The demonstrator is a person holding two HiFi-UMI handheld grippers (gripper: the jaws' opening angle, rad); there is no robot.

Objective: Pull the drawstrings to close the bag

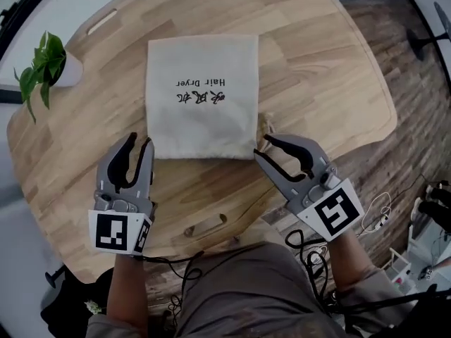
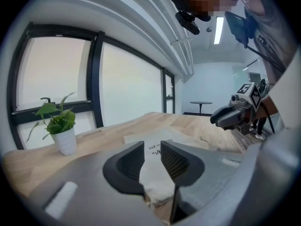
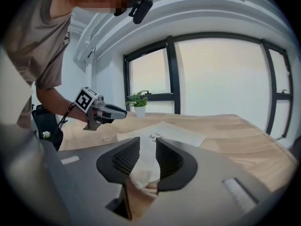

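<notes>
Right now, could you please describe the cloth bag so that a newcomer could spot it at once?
Start at the big wooden table and look to its middle. The bag lies flat there, a pale square of cloth. Unlike the leafy potted plant at the left edge, it bears dark print reading "Hair Dryer".

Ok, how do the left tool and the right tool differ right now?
The left tool points straight ahead, at the near left corner of the bag. The right tool angles inward at the near right corner, beside the drawstring. Both are open and hold nothing.
</notes>
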